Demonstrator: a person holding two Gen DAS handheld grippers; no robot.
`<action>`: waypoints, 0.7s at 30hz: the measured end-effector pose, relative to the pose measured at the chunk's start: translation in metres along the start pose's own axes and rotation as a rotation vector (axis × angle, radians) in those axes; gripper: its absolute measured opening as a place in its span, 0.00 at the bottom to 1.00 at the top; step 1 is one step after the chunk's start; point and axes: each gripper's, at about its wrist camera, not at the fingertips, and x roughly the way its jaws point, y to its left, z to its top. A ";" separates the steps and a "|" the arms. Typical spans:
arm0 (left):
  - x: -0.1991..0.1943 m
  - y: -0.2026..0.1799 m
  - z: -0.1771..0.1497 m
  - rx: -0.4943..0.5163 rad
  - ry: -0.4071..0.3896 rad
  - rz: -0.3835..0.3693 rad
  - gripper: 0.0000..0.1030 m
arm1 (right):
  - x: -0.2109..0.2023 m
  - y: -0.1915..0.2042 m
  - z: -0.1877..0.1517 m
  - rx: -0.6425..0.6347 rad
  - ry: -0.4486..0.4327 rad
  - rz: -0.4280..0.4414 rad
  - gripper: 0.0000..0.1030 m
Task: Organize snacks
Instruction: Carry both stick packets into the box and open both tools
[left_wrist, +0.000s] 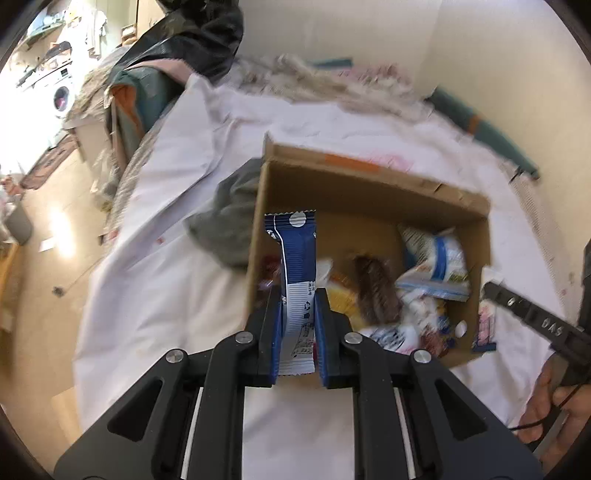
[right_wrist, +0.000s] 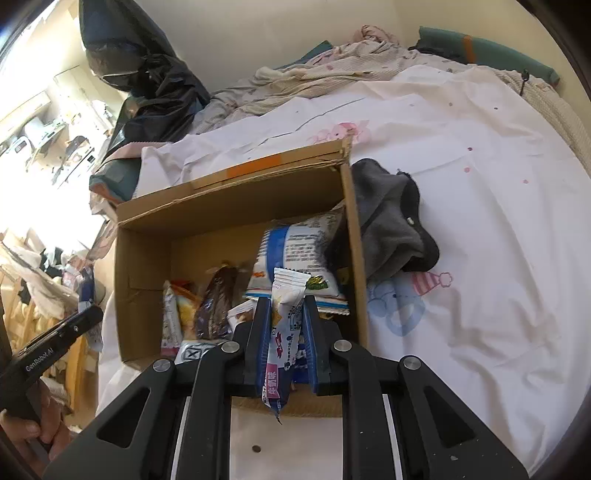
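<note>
An open cardboard box (left_wrist: 369, 184) (right_wrist: 236, 199) sits on a white bedsheet and holds several snack packets. My left gripper (left_wrist: 297, 295) is shut on a long blue and white snack packet (left_wrist: 297, 266), which stands upright above the box's near left corner. My right gripper (right_wrist: 286, 304) is shut on a slim white packet with a pink label (right_wrist: 284, 332), held over the box's near edge. Inside lie a brown wrapped bar (left_wrist: 375, 291) (right_wrist: 216, 302) and a big blue and white bag (left_wrist: 439, 262) (right_wrist: 295, 254). The right gripper's body (left_wrist: 532, 317) shows in the left wrist view.
A grey cloth (right_wrist: 391, 221) (left_wrist: 229, 221) lies against one side of the box. A black plastic bag (right_wrist: 140, 62) and crumpled bedding (right_wrist: 332, 62) lie beyond it. A hand (left_wrist: 554, 402) grips the other tool. The floor (left_wrist: 48, 240) drops off beside the bed.
</note>
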 end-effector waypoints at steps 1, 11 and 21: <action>0.005 0.001 0.000 -0.004 0.006 0.008 0.12 | 0.000 -0.001 -0.001 0.007 -0.003 0.003 0.17; 0.032 -0.008 -0.006 0.025 0.100 -0.009 0.13 | 0.017 0.001 -0.006 -0.007 0.037 -0.037 0.18; 0.030 -0.009 -0.010 0.010 0.111 -0.037 0.46 | 0.011 -0.003 -0.007 0.061 0.021 0.019 0.56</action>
